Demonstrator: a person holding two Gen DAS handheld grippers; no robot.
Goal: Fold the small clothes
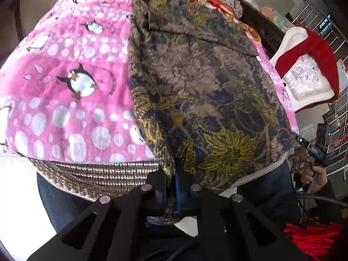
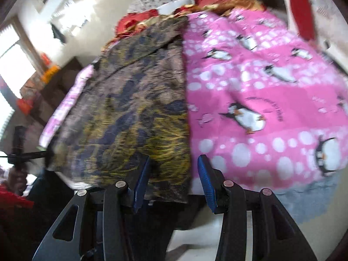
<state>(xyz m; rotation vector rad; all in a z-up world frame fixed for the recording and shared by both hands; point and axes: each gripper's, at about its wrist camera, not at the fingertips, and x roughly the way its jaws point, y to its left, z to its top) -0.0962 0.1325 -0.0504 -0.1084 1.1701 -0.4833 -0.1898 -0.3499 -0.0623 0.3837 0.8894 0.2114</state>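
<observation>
The left gripper (image 1: 174, 192) is clamped on the near hem of the brown floral garment (image 1: 195, 82), the cloth pinched between its blue pads. The right gripper (image 2: 174, 184) has its fingers (image 2: 141, 182) parted with the garment's near corner hanging between them; whether the pads press on it cannot be told. The garment lies spread lengthwise over a pink penguin-print blanket (image 1: 65, 82), its hem draped over the near edge. Beyond it sit crumpled red and gold fabrics (image 2: 139, 24); a white chair (image 1: 304, 80) with a red cloth stands beside
</observation>
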